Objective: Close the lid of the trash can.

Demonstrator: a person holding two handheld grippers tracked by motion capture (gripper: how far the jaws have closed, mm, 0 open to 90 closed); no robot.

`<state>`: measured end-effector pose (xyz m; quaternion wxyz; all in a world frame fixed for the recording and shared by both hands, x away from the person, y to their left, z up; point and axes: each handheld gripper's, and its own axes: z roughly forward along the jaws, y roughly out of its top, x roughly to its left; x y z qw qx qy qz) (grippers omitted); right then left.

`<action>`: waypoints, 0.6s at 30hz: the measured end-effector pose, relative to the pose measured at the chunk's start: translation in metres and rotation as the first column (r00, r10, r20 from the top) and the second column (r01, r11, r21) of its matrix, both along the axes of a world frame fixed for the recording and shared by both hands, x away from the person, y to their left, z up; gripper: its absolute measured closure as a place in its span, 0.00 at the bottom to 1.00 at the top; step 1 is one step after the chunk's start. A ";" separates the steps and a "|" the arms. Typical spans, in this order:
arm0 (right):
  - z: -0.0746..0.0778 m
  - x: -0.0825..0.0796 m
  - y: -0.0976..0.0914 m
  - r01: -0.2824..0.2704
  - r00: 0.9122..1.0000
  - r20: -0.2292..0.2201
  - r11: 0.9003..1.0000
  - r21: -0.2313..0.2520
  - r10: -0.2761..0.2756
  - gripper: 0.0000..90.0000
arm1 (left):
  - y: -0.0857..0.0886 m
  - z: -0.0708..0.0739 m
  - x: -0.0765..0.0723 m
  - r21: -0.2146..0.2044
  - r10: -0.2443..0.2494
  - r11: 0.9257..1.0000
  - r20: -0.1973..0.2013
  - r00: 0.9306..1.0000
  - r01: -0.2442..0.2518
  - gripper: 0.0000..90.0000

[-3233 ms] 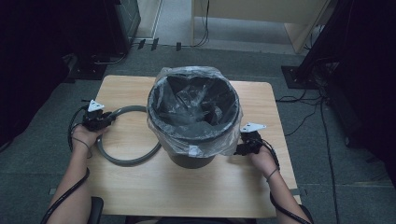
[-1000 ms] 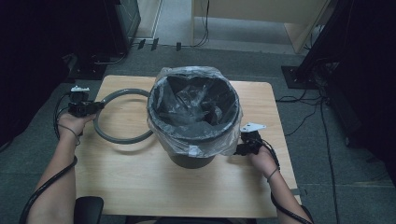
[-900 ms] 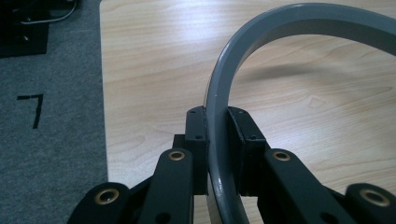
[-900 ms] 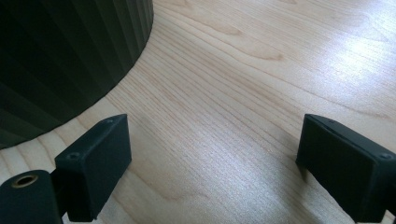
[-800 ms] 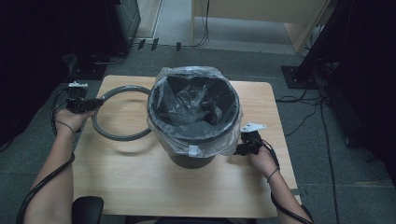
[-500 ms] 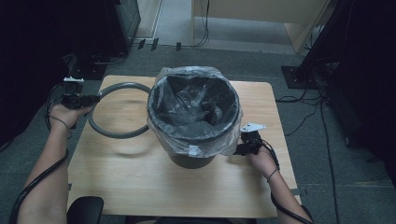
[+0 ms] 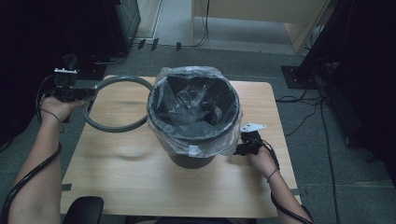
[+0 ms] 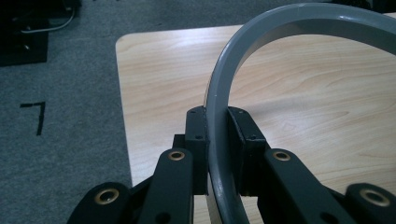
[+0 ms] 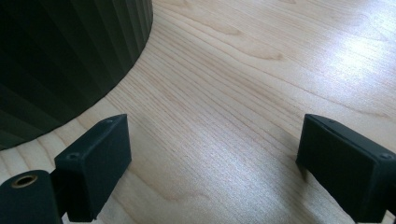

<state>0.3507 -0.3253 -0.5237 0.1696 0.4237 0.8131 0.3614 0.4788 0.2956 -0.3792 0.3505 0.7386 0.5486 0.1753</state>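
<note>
Far left, the left gripper point(image 7: 86, 94) has its jaws clamped on the ring point(image 7: 117, 103), pads pressed flat against both faces of the band. The ring is a plain grey hoop, smooth and matte, thin-walled with a flat band profile and a paler top edge that catches the light. In the left gripper view it point(image 8: 224, 107) rises from between the pads point(image 8: 197, 140) and sweeps away in a broad arc over the table point(image 8: 154, 74). From the high view it hangs over the table's left side, tilted, its far edge near the back, its right edge just beside the bin point(image 7: 194, 119).

The bin stands mid-table, dark and ribbed, a clear bag point(image 7: 219, 144) folded over its rim and draped down the outside.

On the right, the right gripper point(image 7: 240, 148) sits low at the bin's base. In its own view the jaws gape wide with nothing between them, just bare wood, the bin's ribbed wall point(image 9: 65, 60) close on the left.
</note>
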 end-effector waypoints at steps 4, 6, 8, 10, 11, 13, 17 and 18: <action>0.000 0.000 0.000 0.000 1.000 0.000 1.000 0.000 0.000 0.10 | 0.000 0.012 0.000 0.001 -0.003 1.000 0.009 1.000 0.003 0.88; 0.000 0.000 0.000 0.001 1.000 0.000 1.000 0.000 -0.001 0.10 | 0.001 0.018 -0.001 -0.011 -0.007 1.000 0.014 1.000 0.007 0.88; 0.000 0.000 0.000 0.002 1.000 0.000 1.000 0.000 -0.002 0.10 | 0.002 0.024 -0.001 -0.017 -0.009 1.000 0.022 1.000 0.010 0.88; 0.000 0.000 0.000 0.004 1.000 0.000 1.000 0.000 -0.004 0.10 | 0.003 0.030 -0.001 -0.022 -0.013 1.000 0.027 1.000 0.014 0.88; 0.000 0.000 0.000 0.004 1.000 0.000 1.000 0.000 -0.004 0.10 | 0.003 0.033 -0.001 -0.023 -0.013 1.000 0.028 1.000 0.014 0.88; 0.000 -0.001 0.000 0.004 1.000 0.000 1.000 0.000 -0.004 0.10 | 0.003 0.039 -0.001 -0.023 -0.014 1.000 0.031 0.999 0.015 0.88; 0.000 -0.001 0.000 0.005 1.000 -0.001 1.000 0.000 -0.005 0.10 | 0.006 0.050 -0.002 -0.027 -0.017 0.999 0.037 0.999 0.018 0.88; 0.000 -0.001 0.000 0.005 1.000 0.000 1.000 0.000 -0.005 0.10 | 0.007 0.053 -0.002 -0.031 -0.018 0.999 0.035 0.999 0.019 0.88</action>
